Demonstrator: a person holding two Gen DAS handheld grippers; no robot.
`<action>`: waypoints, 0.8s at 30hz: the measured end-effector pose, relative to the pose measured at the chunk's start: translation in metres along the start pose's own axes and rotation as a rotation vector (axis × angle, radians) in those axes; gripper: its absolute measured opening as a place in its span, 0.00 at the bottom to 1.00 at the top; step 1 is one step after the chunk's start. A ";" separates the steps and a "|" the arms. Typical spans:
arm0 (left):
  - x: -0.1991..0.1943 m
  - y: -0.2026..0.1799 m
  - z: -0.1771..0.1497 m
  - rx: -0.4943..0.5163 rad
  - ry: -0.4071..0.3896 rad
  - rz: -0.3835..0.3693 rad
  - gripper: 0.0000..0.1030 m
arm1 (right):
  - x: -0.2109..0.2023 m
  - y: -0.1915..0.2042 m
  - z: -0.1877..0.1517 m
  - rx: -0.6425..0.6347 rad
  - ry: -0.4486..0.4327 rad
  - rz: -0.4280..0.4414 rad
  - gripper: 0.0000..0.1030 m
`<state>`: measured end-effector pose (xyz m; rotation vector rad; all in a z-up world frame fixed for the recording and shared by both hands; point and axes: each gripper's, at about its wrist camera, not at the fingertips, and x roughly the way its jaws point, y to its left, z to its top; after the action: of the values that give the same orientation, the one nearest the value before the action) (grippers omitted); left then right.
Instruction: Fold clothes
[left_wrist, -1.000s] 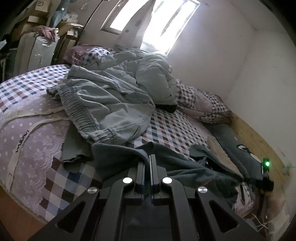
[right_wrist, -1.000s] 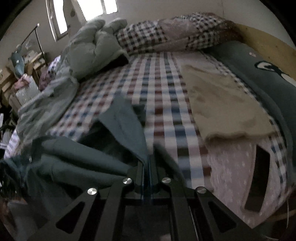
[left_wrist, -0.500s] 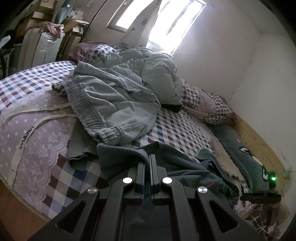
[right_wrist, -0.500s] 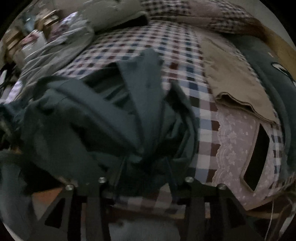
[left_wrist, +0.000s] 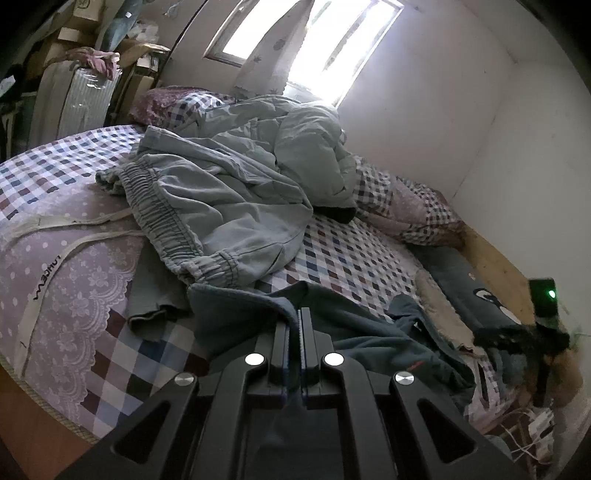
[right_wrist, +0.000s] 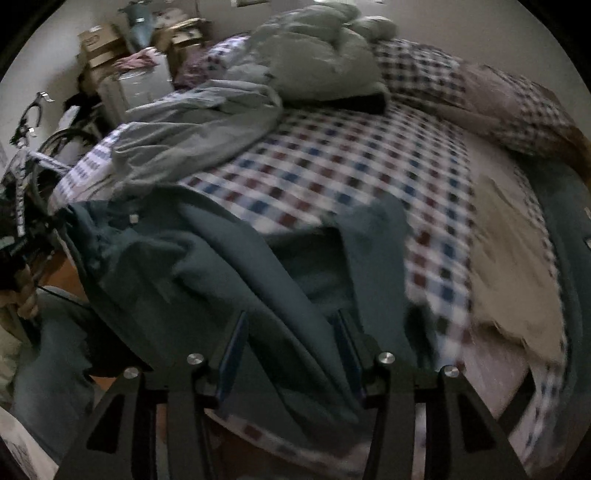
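On bed: left fingers (left_wrist: 300, 321) pinching dark teal garment (left_wrist: 354, 328); right fingers (right_wrist: 236, 339) opening, garment fold between

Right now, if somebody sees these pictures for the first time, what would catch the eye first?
Probably the dark teal garment crumpled at the near edge of the checked bed, pinched in the shut left gripper. The right gripper is opening, with a fold between its jaws. Behind lies a pale blue heap of clothes, under the bright window.

Left gripper (left_wrist: 300, 325) pinches dark teal garment (left_wrist: 351, 332).
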<state>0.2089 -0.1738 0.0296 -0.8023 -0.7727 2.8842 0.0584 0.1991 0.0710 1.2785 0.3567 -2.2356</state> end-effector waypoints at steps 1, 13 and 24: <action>0.000 0.000 0.000 -0.001 0.000 -0.002 0.03 | 0.005 0.003 0.009 -0.011 -0.003 0.021 0.50; 0.000 0.004 0.002 -0.016 0.002 -0.023 0.03 | 0.095 0.014 0.072 -0.142 0.106 0.195 0.50; 0.001 0.007 0.004 -0.022 0.003 -0.013 0.03 | 0.157 0.013 0.078 -0.206 0.208 0.256 0.50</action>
<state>0.2068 -0.1822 0.0290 -0.8010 -0.8073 2.8672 -0.0543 0.1016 -0.0227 1.3646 0.4596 -1.8097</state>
